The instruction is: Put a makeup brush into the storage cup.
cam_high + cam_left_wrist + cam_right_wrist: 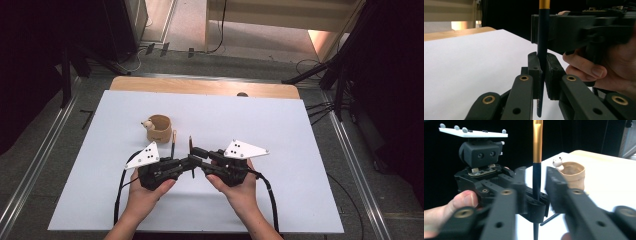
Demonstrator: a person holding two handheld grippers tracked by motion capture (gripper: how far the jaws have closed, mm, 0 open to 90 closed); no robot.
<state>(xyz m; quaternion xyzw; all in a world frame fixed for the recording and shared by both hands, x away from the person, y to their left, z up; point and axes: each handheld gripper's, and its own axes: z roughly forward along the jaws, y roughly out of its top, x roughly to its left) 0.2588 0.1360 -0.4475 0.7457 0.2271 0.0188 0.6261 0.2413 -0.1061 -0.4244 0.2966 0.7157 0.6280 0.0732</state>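
- Pen [542, 50]: a dark, slim pen with a gold band near its upper end, standing upright, its long axis vertical, gold end toward 12 o'clock and the narrow tip toward 6 o'clock in both gripper views.
- In the high view the pen [191, 155] sits between the two grippers, near the table's middle, slightly toward the person's edge.
- Left gripper [543, 72]: its jaws are closed narrowly on the pen's lower shaft, pads pressing from both sides.
- Right gripper [534, 187]: its jaws stand apart either side of the shaft, with gaps showing, not pinching it.
- Left hand [150, 192] comes in from 6 o'clock, wrapped under its gripper, which aims toward 3 o'clock; the right hand [240, 190] mirrors it, with its gripper aimed toward 9 o'clock, so the two meet nose to nose.
- A second thin stick [173, 143] lies on the table [300, 200] just past the left gripper, long axis toward 12 o'clock.
- Farther off, at about 11 o'clock from the grippers, a tan cup-shaped holder [159, 128] with a small animal figure on its rim stands upright.
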